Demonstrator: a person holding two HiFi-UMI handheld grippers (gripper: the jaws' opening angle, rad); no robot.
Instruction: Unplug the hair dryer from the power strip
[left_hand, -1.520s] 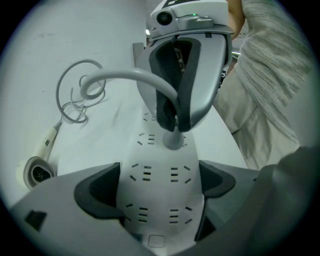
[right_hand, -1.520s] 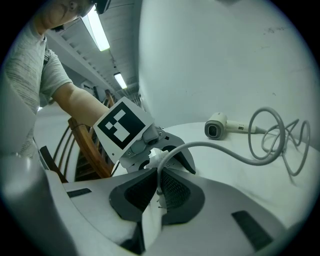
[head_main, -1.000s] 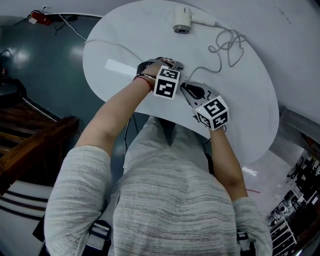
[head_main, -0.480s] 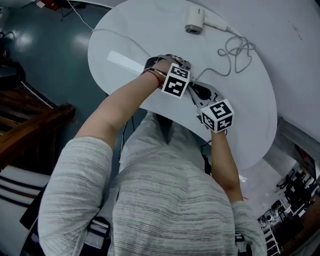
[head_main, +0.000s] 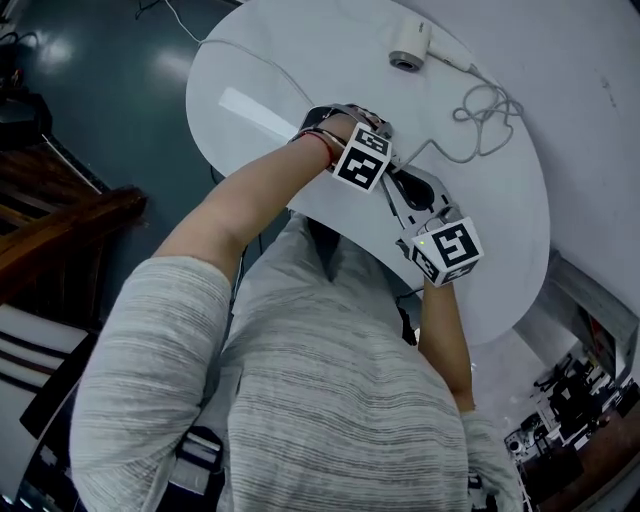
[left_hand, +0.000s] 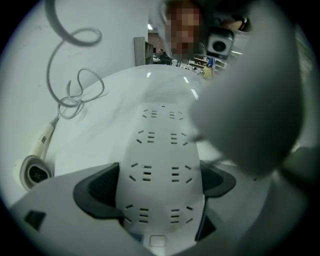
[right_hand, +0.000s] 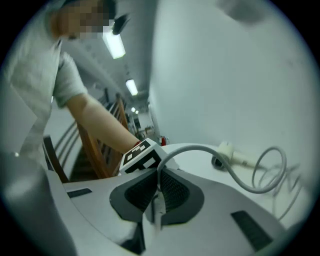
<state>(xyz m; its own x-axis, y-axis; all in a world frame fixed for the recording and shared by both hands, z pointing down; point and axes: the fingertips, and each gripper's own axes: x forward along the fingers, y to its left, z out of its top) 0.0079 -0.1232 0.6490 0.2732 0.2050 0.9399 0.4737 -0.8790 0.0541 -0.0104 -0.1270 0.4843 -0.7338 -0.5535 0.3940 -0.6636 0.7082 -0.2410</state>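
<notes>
Your left gripper (left_hand: 159, 187) clamped the strip (left_hand: 160, 145) on the table (head_main: 300, 60), your right gripper (right_hand: 157, 192) pinched tight on the plug (right_hand: 155, 210), cord (right_hand: 200, 149) looping to the dryer (head_main: 410, 48) at the table's far edge.

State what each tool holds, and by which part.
Left tool clamps the power strip across its sides; right tool pinches the dryer cord at its plug end.
</notes>
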